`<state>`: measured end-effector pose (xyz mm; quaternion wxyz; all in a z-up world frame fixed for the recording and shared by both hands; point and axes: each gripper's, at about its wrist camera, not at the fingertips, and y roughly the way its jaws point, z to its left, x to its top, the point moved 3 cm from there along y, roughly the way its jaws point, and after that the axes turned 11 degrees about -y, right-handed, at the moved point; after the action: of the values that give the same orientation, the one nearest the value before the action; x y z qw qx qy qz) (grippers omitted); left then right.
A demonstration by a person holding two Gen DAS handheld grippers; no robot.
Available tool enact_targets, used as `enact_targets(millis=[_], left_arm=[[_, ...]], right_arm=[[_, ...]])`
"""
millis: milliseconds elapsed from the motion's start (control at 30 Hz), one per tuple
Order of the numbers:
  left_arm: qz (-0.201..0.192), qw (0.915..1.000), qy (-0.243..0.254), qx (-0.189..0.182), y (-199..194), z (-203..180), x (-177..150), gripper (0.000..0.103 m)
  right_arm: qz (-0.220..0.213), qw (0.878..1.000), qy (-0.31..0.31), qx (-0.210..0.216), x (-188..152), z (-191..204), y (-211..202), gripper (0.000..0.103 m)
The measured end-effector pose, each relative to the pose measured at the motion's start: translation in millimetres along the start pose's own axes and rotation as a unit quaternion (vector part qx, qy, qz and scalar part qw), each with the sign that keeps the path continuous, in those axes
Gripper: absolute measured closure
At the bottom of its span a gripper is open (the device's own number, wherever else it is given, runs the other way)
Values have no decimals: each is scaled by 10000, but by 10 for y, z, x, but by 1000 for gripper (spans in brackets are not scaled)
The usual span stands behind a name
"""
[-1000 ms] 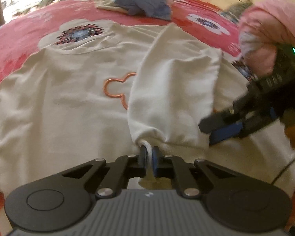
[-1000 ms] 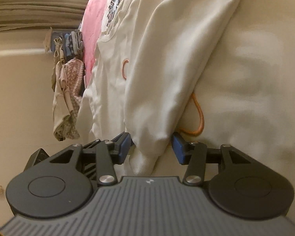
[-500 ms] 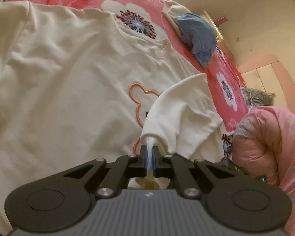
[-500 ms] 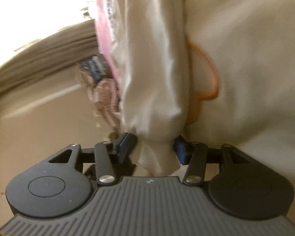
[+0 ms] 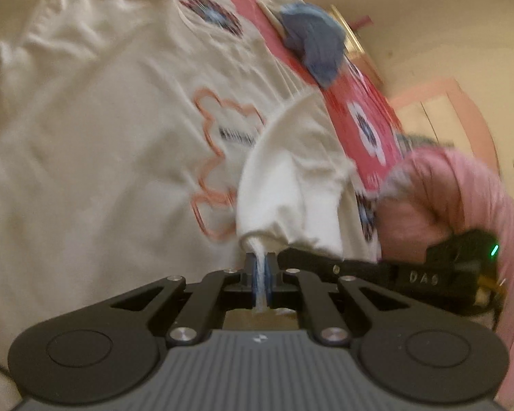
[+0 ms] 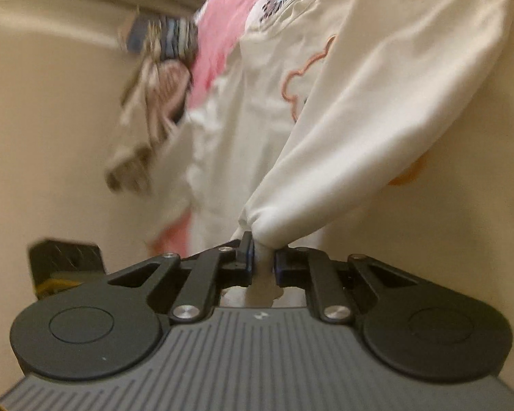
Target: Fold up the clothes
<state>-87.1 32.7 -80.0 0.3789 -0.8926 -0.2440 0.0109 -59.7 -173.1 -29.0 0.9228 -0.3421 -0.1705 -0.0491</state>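
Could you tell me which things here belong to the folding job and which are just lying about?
In use: white sweatshirt; its sleeve; left gripper and right gripper, both shut on it.
Lying about: blue garment; floral bedspread; hanging clothes.

Your left wrist view is softly and warmly lit with no hard shadows, but motion smears the cream sweatshirt (image 5: 96, 144) and the red floral bedspread (image 5: 363, 116) from 9 to 2 o'clock, while the gripper body at 6 o'clock stays sharp. Your right wrist view is dimmer and yellower, blown out to white glare at 12 o'clock, with the hanging clothes (image 6: 154, 102) at 10 o'clock streaked beyond reading. In both, the fisheye bends straight lines into curves toward the rim and darkens the bottom corners.
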Motion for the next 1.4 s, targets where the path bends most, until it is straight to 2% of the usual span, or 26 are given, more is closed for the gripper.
enact_targets(millis=[67,233,467,567,733,867,1033,1233,1400], left_arm=[[163,9996,244,-23,65,-50,-143,99],[715,9954,603,-193,228,-116,-429,99],[1493,9803,1278,-208,609,-332,-714,99],[1810,9700,1611,-207,777,-454,-841,99],[2325,9457,2268,-133,1029,-631,-1095,100],[2652,9277,2622,-149,1210,-751,-1261,100],[2859,9150,2813,-435,1312,-915,-1346,100],[3078,8970,3126,-548,1473,-1130,-1470,100],[3389,8830,3215,-466,1663,-1179,-1639,100]], right_arm=[[161,9990,-305,-296,-111,41,-118,93],[402,9955,-510,-691,-503,-118,-454,93],[913,9850,-707,-1282,-664,-210,-566,93],[1142,9769,-945,-1540,-700,-211,-621,93],[1659,9579,-1346,-1921,-819,-296,-685,93],[1912,9466,-1532,-2096,-900,-368,-709,94],[2112,9310,-1967,-2236,-927,-309,-851,94],[2467,9097,-2306,-2418,-941,-369,-978,94],[2719,9048,-2204,-2425,-1028,-570,-995,94]])
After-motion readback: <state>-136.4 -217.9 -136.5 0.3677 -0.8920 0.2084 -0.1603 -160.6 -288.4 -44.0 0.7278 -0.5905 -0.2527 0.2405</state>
